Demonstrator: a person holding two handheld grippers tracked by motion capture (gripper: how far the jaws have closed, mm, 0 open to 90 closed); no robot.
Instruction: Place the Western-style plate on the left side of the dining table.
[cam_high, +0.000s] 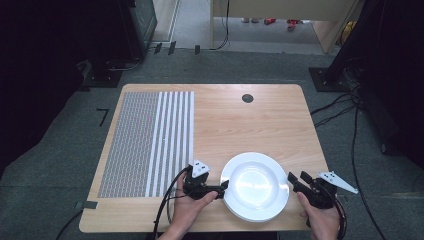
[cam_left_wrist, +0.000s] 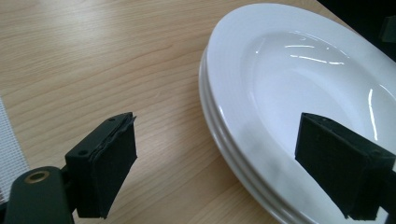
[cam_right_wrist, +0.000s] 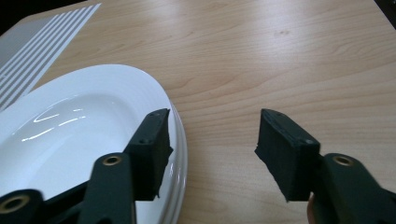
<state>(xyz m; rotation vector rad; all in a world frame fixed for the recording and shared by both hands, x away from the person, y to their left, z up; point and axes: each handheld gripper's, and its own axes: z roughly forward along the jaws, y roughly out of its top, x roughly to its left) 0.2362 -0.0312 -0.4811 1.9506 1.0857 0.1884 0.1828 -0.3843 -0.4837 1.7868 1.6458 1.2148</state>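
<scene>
A stack of white plates (cam_high: 255, 185) (cam_left_wrist: 303, 70) (cam_right_wrist: 84, 130) sits on the wooden table (cam_high: 240, 120) near its front edge. My left gripper (cam_high: 219, 189) (cam_left_wrist: 219, 140) is open at the stack's left rim, one jaw over the rim and the other over bare wood. At the right rim my right gripper (cam_high: 292, 181) (cam_right_wrist: 215, 135) is open too, with one jaw above the plate edge and the other above the table. Neither gripper holds anything. A hand grips each tool from below.
A grey and white striped mat (cam_high: 150, 140) (cam_right_wrist: 42, 42) covers the table's left part. A dark round grommet (cam_high: 247, 98) sits at the back middle. Cables and black stands (cam_high: 330, 75) lie on the floor around the table.
</scene>
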